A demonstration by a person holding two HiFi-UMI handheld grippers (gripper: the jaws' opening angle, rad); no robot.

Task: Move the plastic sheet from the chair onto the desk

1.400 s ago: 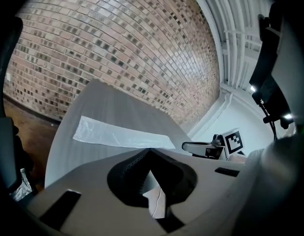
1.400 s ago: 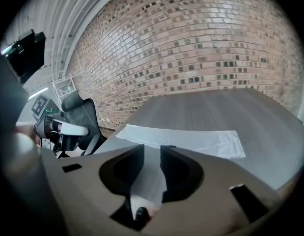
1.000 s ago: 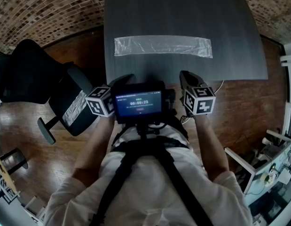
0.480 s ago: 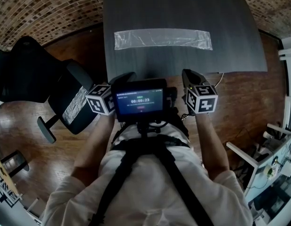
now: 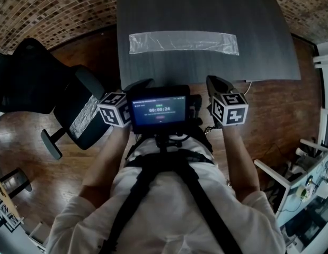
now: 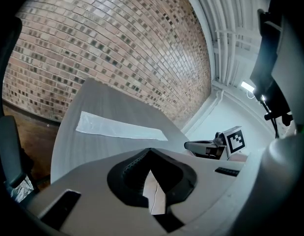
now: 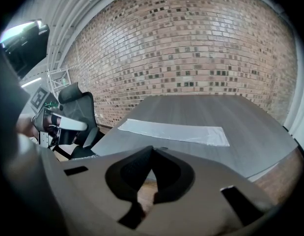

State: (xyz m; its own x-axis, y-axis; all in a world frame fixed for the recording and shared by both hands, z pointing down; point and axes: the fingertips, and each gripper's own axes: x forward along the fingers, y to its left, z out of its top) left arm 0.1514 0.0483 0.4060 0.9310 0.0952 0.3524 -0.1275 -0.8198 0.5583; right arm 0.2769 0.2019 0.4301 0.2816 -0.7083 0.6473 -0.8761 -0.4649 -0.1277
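As seen from the head, holds left gripper and right gripper just short of the desk edge; plastic sheet flat on desk. Left gripper view: jaws together, empty. Right gripper view: jaws together, empty. Against a second ago: sheet unmoved, grippers about where they were.

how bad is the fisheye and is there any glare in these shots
Head view: strong fisheye, the desk edges bow, light is dim, the plastic sheet stays sharp. Left gripper view: the brick wall curves hard and a lamp flares at right. Right gripper view: black corners, the wall bulges.
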